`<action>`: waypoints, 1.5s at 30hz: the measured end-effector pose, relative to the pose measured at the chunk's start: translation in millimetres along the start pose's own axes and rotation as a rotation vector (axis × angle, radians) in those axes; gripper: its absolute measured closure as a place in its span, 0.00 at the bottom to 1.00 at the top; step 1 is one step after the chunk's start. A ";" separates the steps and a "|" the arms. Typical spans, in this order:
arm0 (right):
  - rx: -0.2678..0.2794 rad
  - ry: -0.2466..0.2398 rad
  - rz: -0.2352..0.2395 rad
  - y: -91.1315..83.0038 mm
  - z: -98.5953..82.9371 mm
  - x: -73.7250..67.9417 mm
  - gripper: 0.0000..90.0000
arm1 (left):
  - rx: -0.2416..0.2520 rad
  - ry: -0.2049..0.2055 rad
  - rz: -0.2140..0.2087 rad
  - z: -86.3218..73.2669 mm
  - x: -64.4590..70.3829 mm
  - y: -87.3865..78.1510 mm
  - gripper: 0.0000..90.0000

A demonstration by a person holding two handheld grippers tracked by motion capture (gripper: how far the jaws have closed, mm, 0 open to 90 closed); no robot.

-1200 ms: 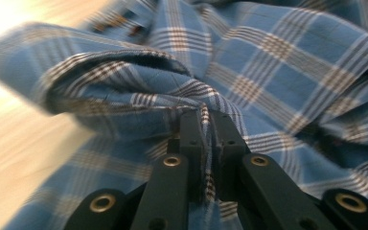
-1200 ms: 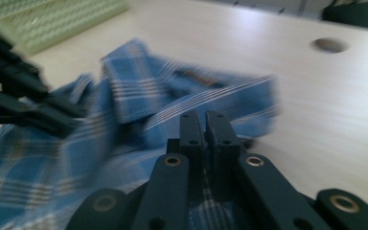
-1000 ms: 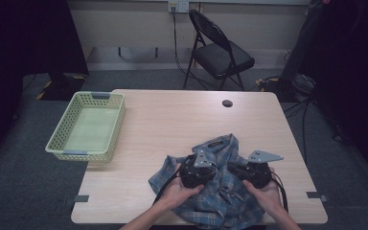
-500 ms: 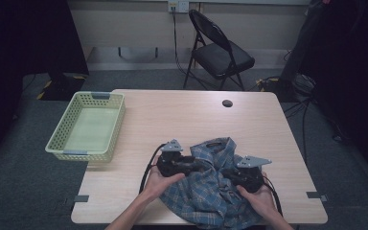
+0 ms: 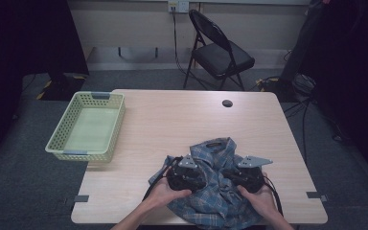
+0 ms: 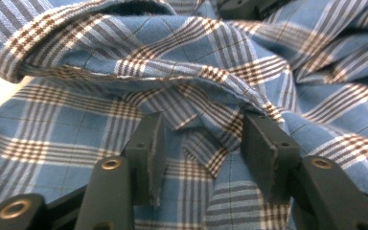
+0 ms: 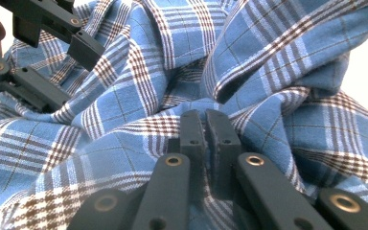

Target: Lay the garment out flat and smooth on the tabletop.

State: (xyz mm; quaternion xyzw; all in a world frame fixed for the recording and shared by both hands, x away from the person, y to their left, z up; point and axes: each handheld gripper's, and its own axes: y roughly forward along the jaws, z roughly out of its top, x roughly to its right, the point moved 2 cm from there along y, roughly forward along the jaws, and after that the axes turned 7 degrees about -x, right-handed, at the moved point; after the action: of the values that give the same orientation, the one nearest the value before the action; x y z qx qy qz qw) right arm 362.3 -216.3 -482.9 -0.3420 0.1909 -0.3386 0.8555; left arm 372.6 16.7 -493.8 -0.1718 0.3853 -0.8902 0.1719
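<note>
A crumpled blue plaid shirt (image 5: 213, 151) lies near the front edge of the wooden table (image 5: 182, 115). My left gripper (image 5: 184, 175) rests on the shirt's left part. In the left gripper view it (image 6: 201, 124) is open, with its jaws on either side of a raised fold of the shirt (image 6: 211, 76). My right gripper (image 5: 247, 175) sits on the shirt's right part. In the right gripper view it (image 7: 203, 117) is shut, pinching a ridge of the shirt (image 7: 268, 57). The open left gripper (image 7: 74, 81) shows there at the upper left.
A pale green slotted basket (image 5: 60, 127) stands empty at the table's left edge. A small black round cap (image 5: 227, 103) sits near the far edge. A black folding chair (image 5: 220, 52) stands beyond the table. Bare wood stretches between the basket and the shirt.
My left gripper swung out to the shirt's left edge, then came back right onto the cloth, with its jaws now around a fold. The right gripper has hardly moved.
</note>
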 end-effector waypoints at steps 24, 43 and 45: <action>0.053 0.027 -0.044 -19.5 3.6 10.4 0.97 | 0.024 -0.007 0.033 6.9 -7.5 -25.1 0.99; 0.252 0.219 -0.179 -91.8 2.2 79.0 0.97 | 0.207 -0.194 0.164 -8.1 -67.6 -93.7 0.99; 0.275 0.223 -0.186 -100.8 4.3 81.2 0.97 | 0.226 -0.194 0.170 -9.9 -68.9 -100.5 0.99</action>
State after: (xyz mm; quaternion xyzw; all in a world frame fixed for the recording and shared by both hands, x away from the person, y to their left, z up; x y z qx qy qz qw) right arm 376.0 -326.0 -415.6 -0.1987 0.2039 -0.4747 0.8328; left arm 411.5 117.8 -437.3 -0.2034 0.2777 -0.8892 0.3014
